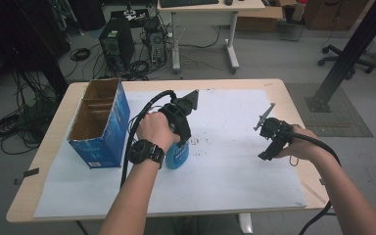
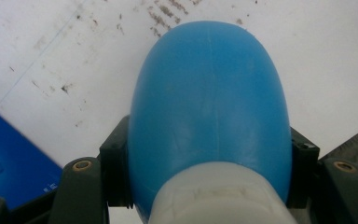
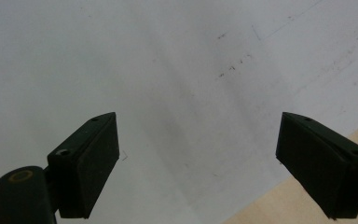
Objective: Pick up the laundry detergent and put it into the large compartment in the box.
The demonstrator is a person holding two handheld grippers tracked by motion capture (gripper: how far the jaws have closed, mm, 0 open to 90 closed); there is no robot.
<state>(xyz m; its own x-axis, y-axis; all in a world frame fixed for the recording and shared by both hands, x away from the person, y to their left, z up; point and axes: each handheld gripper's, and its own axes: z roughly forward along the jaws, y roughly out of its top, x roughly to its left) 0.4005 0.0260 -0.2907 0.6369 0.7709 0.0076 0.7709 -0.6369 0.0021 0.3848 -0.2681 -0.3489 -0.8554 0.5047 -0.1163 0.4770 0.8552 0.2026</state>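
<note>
Currently the left gripper is standing near the middle of the worktop, with the person's left hand wrapped round its body and a black watch sitting on the wrist. Its jaws are closing on a blue bottle, and the left gripper view is showing this plainly: the rounded blue body is filling the gap, with a black jaw pressing against each flank and a whitish collar lying closest to the camera. The bottle is resting over the white sheet that is covering most of the worktop, just right of an open blue cardboard box with dividers inside; whether its base is touching the sheet cannot be told. A corner of that box is showing at the lower left of the left gripper view.

Well apart, toward the right edge of the sheet, the right gripper is hanging in the person's right hand. Its jaws are standing wide apart with nothing between them, looking down on bare white sheet and a strip of wooden worktop.
</note>
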